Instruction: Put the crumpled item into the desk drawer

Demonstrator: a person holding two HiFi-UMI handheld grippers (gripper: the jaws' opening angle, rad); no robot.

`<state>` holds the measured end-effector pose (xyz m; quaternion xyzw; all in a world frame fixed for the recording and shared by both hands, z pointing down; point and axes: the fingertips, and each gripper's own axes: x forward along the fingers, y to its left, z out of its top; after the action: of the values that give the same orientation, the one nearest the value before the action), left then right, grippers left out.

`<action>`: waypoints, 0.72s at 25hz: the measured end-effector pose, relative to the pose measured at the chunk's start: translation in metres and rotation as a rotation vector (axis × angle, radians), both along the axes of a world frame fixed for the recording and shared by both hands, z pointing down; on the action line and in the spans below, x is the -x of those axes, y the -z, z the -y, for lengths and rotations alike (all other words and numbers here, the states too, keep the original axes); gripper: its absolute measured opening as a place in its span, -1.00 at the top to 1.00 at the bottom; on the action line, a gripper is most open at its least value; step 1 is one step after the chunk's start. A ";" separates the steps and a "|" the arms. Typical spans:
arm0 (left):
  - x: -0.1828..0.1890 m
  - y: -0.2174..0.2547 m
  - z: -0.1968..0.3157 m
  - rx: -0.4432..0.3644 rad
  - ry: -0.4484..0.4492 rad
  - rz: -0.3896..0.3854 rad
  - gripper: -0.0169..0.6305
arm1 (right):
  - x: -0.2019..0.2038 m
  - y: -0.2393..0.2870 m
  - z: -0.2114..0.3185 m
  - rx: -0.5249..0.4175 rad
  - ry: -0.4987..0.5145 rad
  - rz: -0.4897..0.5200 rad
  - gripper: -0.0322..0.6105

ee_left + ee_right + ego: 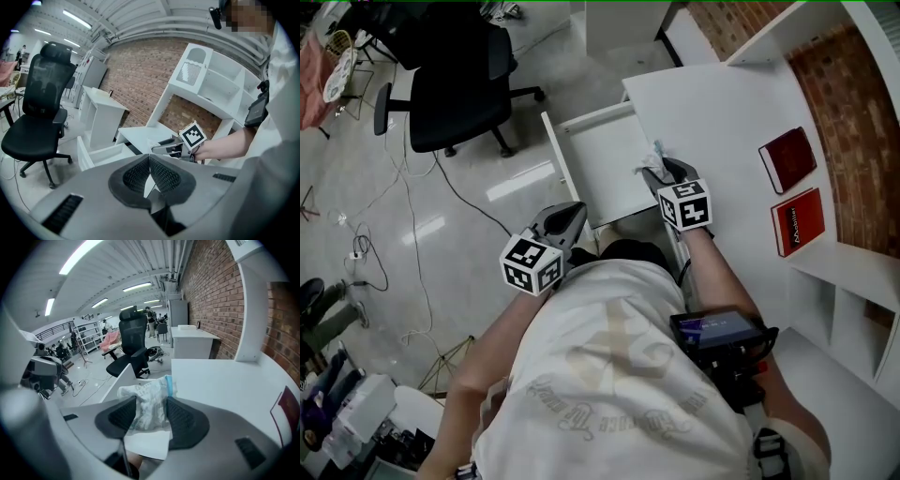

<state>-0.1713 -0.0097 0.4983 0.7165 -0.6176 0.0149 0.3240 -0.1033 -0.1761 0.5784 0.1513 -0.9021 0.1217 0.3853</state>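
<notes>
Our right gripper point(151, 408), jaws tight on the crumpled item point(143, 394) at the drawer's point(605, 178) edge; our left gripper point(150, 161), jaws together

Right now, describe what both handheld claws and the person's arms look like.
The left claw and right claw are matching grey shells with broad rounded bodies and black ribbed pads. Each carries a white cube printed with black square markers. The person's arms are bare below a pale printed T-shirt.
</notes>
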 end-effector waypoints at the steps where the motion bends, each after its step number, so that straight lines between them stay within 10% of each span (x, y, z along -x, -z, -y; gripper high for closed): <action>1: 0.004 -0.001 0.001 0.006 0.007 0.002 0.88 | 0.007 -0.002 -0.001 0.005 0.014 0.000 0.21; 18: 0.042 -0.022 -0.009 0.097 0.141 -0.028 0.88 | 0.086 -0.063 -0.028 0.110 0.198 -0.087 0.21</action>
<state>-0.2131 -0.0004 0.5202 0.6548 -0.6605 0.0118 0.3672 -0.1889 -0.1479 0.6411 0.0453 -0.8872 0.1255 0.4417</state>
